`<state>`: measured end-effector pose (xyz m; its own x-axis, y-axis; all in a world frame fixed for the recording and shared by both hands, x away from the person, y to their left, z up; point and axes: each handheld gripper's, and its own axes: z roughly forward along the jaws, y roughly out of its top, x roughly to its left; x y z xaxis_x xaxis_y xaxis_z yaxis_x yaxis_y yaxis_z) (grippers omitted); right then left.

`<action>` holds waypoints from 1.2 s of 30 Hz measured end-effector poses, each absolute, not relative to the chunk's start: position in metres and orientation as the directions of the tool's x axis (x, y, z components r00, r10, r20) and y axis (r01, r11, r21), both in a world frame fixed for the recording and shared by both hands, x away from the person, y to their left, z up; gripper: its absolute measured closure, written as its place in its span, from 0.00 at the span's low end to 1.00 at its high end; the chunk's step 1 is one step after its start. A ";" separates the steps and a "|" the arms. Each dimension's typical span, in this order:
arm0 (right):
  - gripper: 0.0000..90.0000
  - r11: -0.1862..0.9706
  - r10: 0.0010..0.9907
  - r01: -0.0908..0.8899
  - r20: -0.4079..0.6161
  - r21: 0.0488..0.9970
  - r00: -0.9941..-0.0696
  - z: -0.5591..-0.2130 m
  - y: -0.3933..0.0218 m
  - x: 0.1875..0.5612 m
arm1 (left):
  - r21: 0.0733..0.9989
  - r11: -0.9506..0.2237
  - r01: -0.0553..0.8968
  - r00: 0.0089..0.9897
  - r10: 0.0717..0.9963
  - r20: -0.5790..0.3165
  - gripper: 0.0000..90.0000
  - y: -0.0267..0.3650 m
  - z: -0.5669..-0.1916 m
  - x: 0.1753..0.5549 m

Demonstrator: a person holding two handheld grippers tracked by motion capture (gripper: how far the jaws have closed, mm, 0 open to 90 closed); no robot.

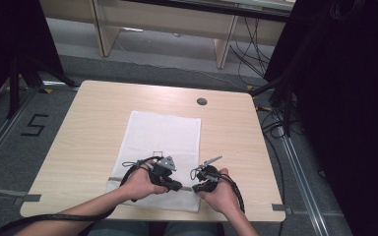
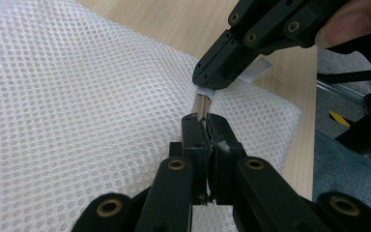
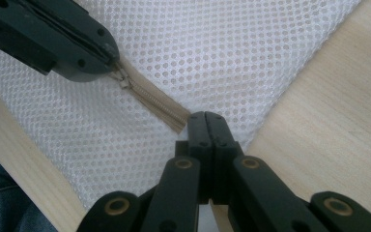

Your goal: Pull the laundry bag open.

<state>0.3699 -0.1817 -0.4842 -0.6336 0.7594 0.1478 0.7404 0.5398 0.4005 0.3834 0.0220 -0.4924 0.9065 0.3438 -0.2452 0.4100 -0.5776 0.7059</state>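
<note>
I had the white mesh bag (image 1: 162, 142) flat at the table's (image 1: 88, 132) near edge, my right gripper (image 3: 206, 116) clamped on the zipper's (image 3: 149, 99) end to anchor it while my left gripper (image 2: 205, 118) pinched the pull.

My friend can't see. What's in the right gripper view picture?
A closed black claw pinches the end of a tan zipper on a white mesh bag. Another black claw grips the zipper's pull farther along, over a wooden table.
</note>
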 end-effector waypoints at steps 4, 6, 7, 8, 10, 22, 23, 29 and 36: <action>1.00 0.539 0.761 0.744 0.149 0.395 -0.631 -0.484 -0.182 0.370 | 0.714 -0.566 0.412 0.905 0.343 -0.251 0.97 0.023 -0.494 0.383; 1.00 0.530 0.772 0.757 0.151 0.382 -0.617 -0.483 -0.181 0.369 | 0.713 -0.562 0.419 0.902 0.349 -0.254 0.97 0.024 -0.495 0.383; 1.00 0.531 0.772 0.756 0.149 0.382 -0.617 -0.483 -0.181 0.369 | 0.716 -0.570 0.404 0.909 0.340 -0.242 0.97 0.024 -0.495 0.383; 1.00 0.544 0.758 0.738 0.144 0.399 -0.637 -0.484 -0.181 0.370 | 0.717 -0.569 0.402 0.909 0.340 -0.240 0.97 0.024 -0.495 0.383; 1.00 0.543 0.759 0.739 0.142 0.398 -0.635 -0.484 -0.181 0.370 | 0.719 -0.569 0.399 0.910 0.341 -0.236 0.97 0.024 -0.495 0.383; 1.00 0.522 0.779 0.765 0.155 0.378 -0.608 -0.483 -0.179 0.367 | 0.722 -0.558 0.409 0.906 0.345 -0.246 0.97 0.030 -0.495 0.382; 1.00 0.533 0.773 0.753 0.140 0.385 -0.619 -0.483 -0.180 0.368 | 0.722 -0.560 0.406 0.907 0.345 -0.243 0.97 0.030 -0.495 0.382; 1.00 0.541 0.769 0.745 0.130 0.389 -0.626 -0.483 -0.179 0.368 | 0.725 -0.563 0.397 0.911 0.340 -0.235 0.97 0.029 -0.495 0.380; 1.00 0.560 0.753 0.726 0.121 0.399 -0.647 -0.484 -0.179 0.370 | 0.724 -0.555 0.409 0.904 0.353 -0.240 0.97 0.035 -0.493 0.378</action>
<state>0.3696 -0.1792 -0.4835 -0.6468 0.7530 0.1213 0.7264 0.5597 0.3988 0.3784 0.0351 -0.4934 0.9042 0.3534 -0.2397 0.4089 -0.5550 0.7244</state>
